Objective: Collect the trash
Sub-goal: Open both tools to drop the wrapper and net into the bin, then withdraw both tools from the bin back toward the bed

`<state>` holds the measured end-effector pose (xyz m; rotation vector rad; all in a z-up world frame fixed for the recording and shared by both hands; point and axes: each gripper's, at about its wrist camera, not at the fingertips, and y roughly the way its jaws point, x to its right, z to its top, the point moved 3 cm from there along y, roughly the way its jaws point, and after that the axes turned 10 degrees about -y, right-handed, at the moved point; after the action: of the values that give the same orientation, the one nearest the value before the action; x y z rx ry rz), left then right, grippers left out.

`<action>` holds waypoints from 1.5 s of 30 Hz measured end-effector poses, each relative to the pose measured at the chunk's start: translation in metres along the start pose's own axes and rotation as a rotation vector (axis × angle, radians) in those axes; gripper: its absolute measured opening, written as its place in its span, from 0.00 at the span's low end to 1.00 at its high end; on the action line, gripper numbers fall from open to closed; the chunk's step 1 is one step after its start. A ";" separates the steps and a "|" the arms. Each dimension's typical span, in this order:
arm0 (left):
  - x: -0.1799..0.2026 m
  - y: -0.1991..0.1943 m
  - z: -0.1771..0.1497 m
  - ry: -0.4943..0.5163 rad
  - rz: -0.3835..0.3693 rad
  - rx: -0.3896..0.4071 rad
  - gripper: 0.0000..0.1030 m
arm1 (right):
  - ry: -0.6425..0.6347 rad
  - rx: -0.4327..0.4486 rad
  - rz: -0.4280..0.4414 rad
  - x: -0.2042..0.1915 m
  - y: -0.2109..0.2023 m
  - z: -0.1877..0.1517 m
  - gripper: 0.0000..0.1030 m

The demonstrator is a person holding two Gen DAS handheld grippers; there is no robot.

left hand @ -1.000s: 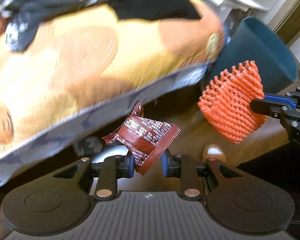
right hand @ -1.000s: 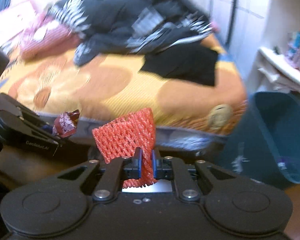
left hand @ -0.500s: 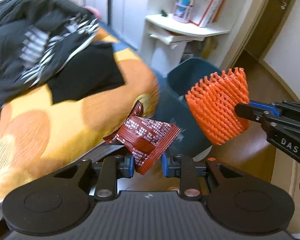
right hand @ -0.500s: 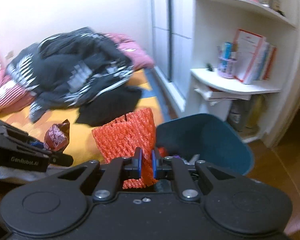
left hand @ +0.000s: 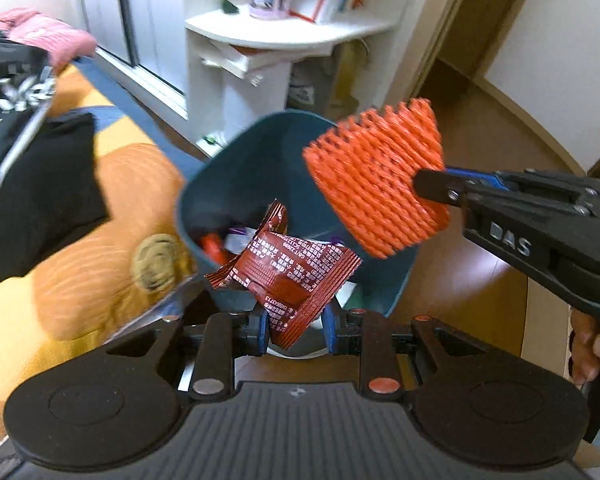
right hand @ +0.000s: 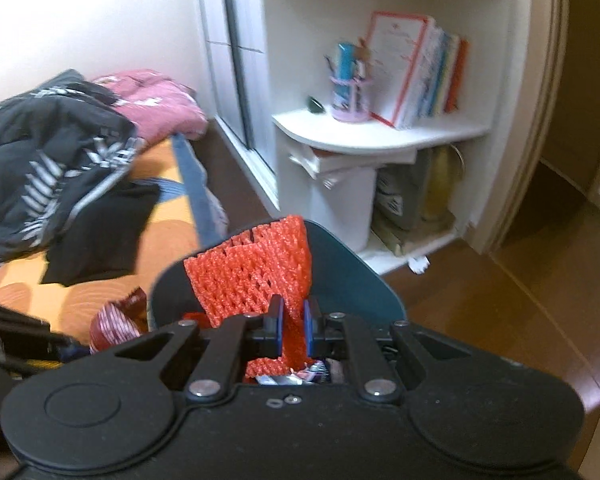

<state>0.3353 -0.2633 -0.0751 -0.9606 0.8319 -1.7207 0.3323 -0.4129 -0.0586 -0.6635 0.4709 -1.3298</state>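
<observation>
A bedroom: an orange bedspread [left hand: 100, 232] lies beside a dark teal plastic bin [left hand: 220, 184]. The right gripper [right hand: 292, 326] pinches an orange foam mesh sleeve [left hand: 376, 184]; the left gripper [left hand: 296, 326] clamps a crinkled brown snack wrapper [left hand: 288, 272]. Both hang over the bin; releasing squarely above the opening seems best.

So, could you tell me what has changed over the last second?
Both grippers swung from the bed to above the teal bin. Unchanged: the left gripper grips the brown wrapper, the right gripper the orange foam net; nothing released.
</observation>
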 end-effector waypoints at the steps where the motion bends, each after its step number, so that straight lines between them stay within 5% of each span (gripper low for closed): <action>1: 0.003 0.008 0.001 0.004 0.001 -0.013 0.24 | 0.011 -0.016 -0.003 0.004 0.008 -0.002 0.10; 12: 0.019 0.081 0.005 0.006 0.029 -0.129 0.24 | 0.026 -0.156 -0.018 0.020 0.067 -0.021 0.11; 23: 0.020 0.102 0.006 -0.012 0.044 -0.155 0.26 | 0.015 -0.184 0.011 0.017 0.077 -0.025 0.22; 28: 0.022 0.098 0.006 -0.028 0.026 -0.148 0.31 | 0.006 -0.175 0.008 0.017 0.071 -0.023 0.25; 30: 0.022 0.093 0.006 -0.037 0.020 -0.136 0.53 | 0.005 -0.166 0.014 0.016 0.066 -0.022 0.27; 32: 0.023 0.084 0.006 -0.039 0.019 -0.100 0.64 | 0.008 -0.157 0.021 0.016 0.060 -0.020 0.29; 35: 0.025 0.072 0.004 -0.046 -0.004 -0.081 0.64 | 0.005 -0.141 0.021 0.015 0.049 -0.018 0.40; 45: 0.011 0.015 -0.008 -0.072 -0.018 -0.008 0.64 | -0.004 -0.083 0.065 0.002 0.003 -0.006 0.47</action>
<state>0.3321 -0.2776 -0.0895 -1.0321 0.7856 -1.6893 0.3308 -0.4158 -0.0652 -0.7140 0.5423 -1.2530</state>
